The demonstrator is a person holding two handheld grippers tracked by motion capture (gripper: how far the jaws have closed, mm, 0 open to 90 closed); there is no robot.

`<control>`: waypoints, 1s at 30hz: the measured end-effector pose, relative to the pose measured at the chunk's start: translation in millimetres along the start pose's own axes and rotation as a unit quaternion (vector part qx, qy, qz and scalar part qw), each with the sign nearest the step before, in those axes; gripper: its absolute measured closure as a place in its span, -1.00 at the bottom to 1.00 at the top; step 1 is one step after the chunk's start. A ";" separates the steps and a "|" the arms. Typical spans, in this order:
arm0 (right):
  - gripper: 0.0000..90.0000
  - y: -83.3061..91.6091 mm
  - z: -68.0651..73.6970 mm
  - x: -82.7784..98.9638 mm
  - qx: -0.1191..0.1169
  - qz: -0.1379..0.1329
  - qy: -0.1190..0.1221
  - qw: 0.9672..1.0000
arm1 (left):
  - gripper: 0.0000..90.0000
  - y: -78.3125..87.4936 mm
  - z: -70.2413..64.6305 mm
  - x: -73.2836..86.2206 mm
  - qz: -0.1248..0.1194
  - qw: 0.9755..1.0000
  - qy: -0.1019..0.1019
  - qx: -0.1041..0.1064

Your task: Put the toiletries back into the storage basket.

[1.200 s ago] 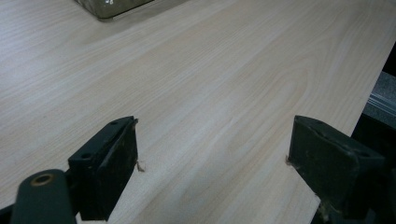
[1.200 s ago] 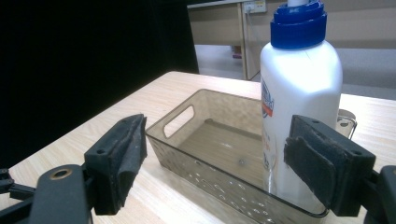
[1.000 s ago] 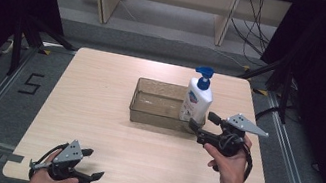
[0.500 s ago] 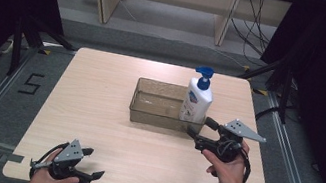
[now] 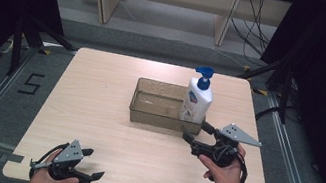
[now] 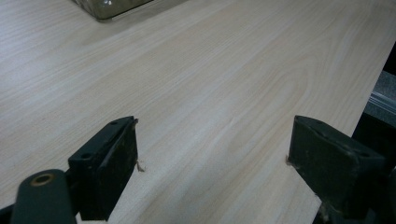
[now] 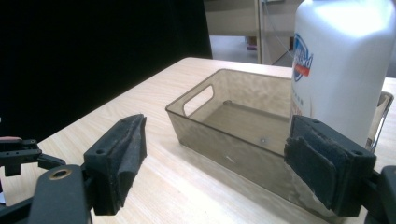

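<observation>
Backing toward the frame's lower right, the empty, wide-open right gripper (image 5: 193,132) leaves the lotion bottle (image 5: 197,101) standing in the bin (image 5: 154,117); retreat should stay slow, clear of the bottle.

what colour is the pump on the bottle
Blue: the pump tops the white bottle, clearest in the high view.

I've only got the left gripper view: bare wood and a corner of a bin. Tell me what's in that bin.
Observer: A white pump bottle with a blue pump stands upright at the right end of the bin.
Operator: Now report the other hand.
Observer: The right gripper is open, just in front of the bottle and not gripping it.
Operator: Now locate my own gripper on the table.
Observer: The left gripper is open, near the front edge of the table, left of the bin.
</observation>
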State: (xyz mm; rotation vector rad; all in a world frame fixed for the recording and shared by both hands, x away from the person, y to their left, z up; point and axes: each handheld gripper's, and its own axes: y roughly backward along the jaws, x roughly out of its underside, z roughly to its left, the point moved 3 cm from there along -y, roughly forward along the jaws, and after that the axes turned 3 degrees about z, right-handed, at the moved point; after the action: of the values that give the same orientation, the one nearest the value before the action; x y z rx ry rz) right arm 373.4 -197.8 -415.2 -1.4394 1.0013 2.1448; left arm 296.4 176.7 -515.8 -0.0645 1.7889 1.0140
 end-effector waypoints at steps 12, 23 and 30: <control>-0.57 -1.5 2.4 9.5 -0.005 0.011 0.004 1.000 | -0.66 0.0 1.0 0.0 -0.006 1.000 -0.002 0.001; -0.63 -1.6 9.8 15.5 -0.027 0.004 -0.003 1.000 | -0.66 0.3 1.4 -0.2 -0.005 1.000 -0.004 0.003; -0.64 -2.3 12.5 19.6 -0.025 0.004 0.009 1.000 | -0.66 0.3 1.3 -0.2 -0.005 1.000 -0.004 0.003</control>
State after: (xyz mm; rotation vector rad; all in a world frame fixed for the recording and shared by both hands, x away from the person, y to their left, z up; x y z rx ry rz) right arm 358.8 -188.7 -431.0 -1.4841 0.9669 2.1800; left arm 297.3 177.7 -515.6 -0.0663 1.7834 1.0000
